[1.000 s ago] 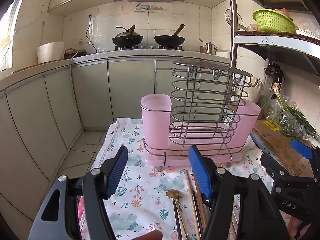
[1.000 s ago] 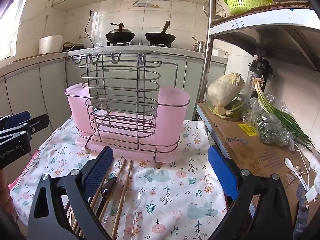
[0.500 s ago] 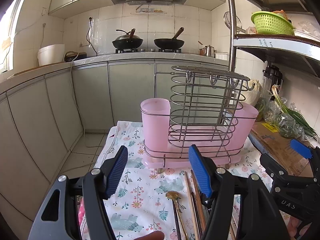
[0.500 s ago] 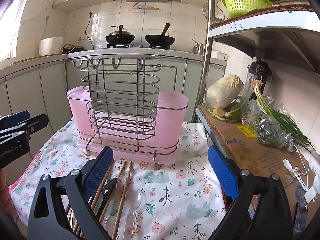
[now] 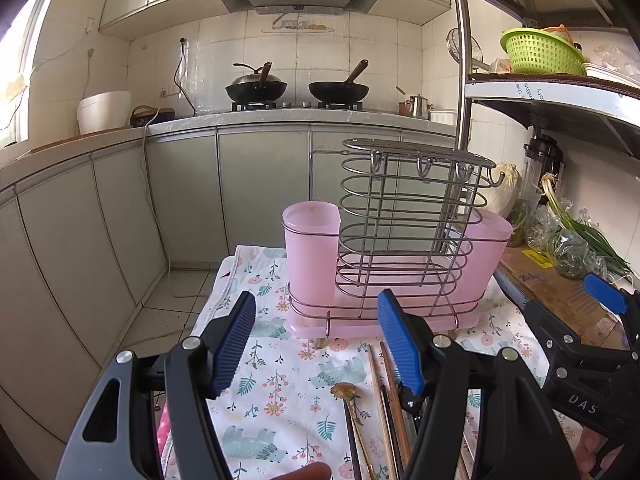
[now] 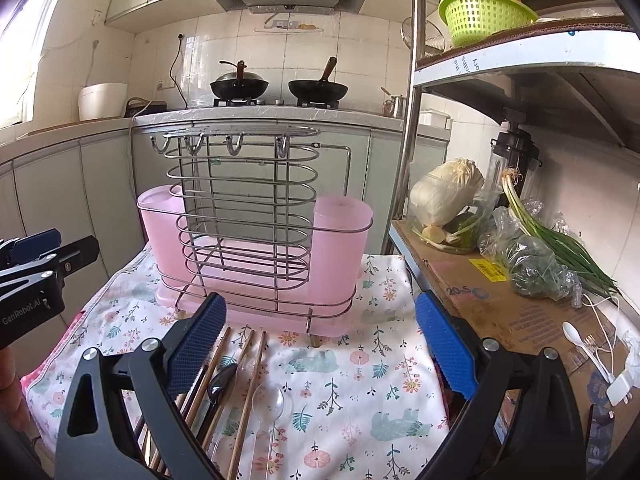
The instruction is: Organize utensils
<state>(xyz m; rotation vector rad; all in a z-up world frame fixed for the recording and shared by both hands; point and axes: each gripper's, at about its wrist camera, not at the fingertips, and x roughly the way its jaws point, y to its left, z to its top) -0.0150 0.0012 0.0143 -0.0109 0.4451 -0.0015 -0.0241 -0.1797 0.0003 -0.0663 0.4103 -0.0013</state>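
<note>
Both tools are hovering over the floral cloth (image 6: 360,392), positioned for a first pick. The left gripper (image 5: 316,344) and right gripper (image 6: 320,344) are gaping wide, gripping nothing. Chopsticks (image 6: 244,392) and spoons (image 6: 272,400) are lying near, just in front of the empty pink-cupped wire holder (image 6: 256,240), giving a short transfer.

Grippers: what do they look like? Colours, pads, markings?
Both are black plastic two-finger frames with silver pivot screws. The left gripper and right gripper carry ribbed blue fingertip pads. White lettering marks the bodies: "GenRobot.AI" on the left one, seen from the right wrist view, and "DAS" on the right. No cables visible.
</note>
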